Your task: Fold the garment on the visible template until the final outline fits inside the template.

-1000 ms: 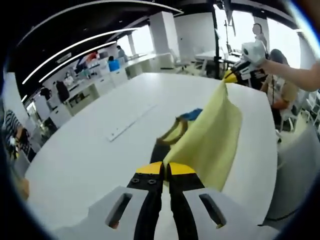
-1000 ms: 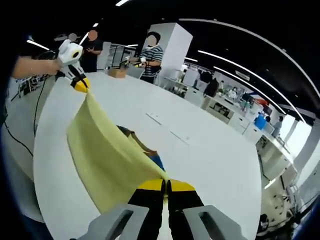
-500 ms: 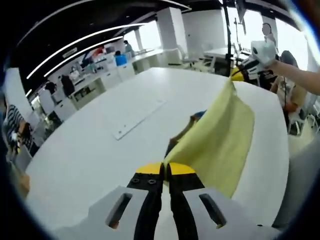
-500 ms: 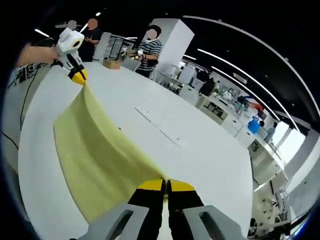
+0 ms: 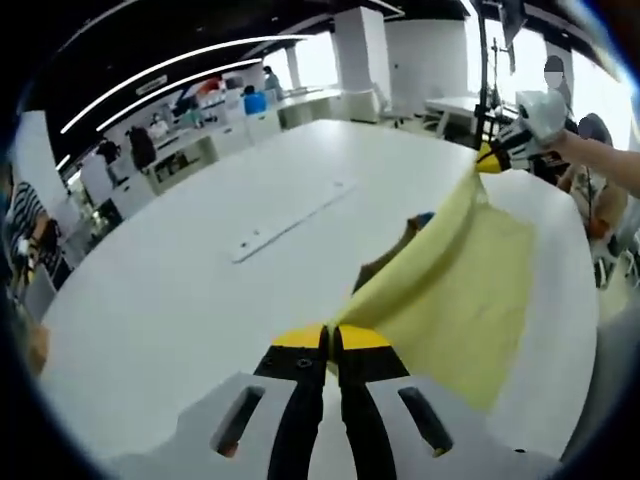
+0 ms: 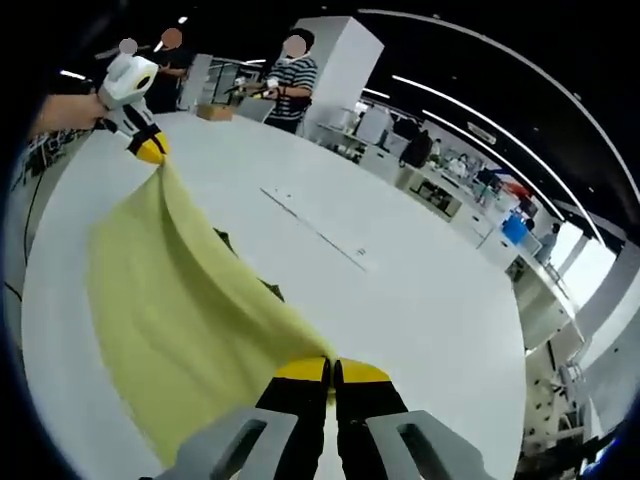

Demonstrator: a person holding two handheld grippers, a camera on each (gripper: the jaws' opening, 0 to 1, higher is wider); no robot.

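A pale yellow garment [image 5: 465,290] hangs stretched between my two grippers over the white table [image 5: 180,290]. My left gripper [image 5: 331,338] is shut on one corner of it. In the left gripper view my right gripper [image 5: 492,158] pinches the far corner at the upper right. From the right gripper view, my right gripper [image 6: 332,370] is shut on the garment [image 6: 170,300], and the left gripper [image 6: 150,150] holds its far end. A dark brown and blue item [image 5: 392,260] peeks out from under the cloth; a dark bit of it [image 6: 222,239] shows past the fold.
A long flush strip [image 5: 290,215] runs along the table's middle [image 6: 315,230]. People stand behind the far edge [image 6: 290,75]. A person's arm [image 5: 605,165] reaches in from the right, near the table's rim. Office desks line the background.
The garment has come down closer to the table and now covers more of the dark and blue item. Both grippers stay shut on its corners.
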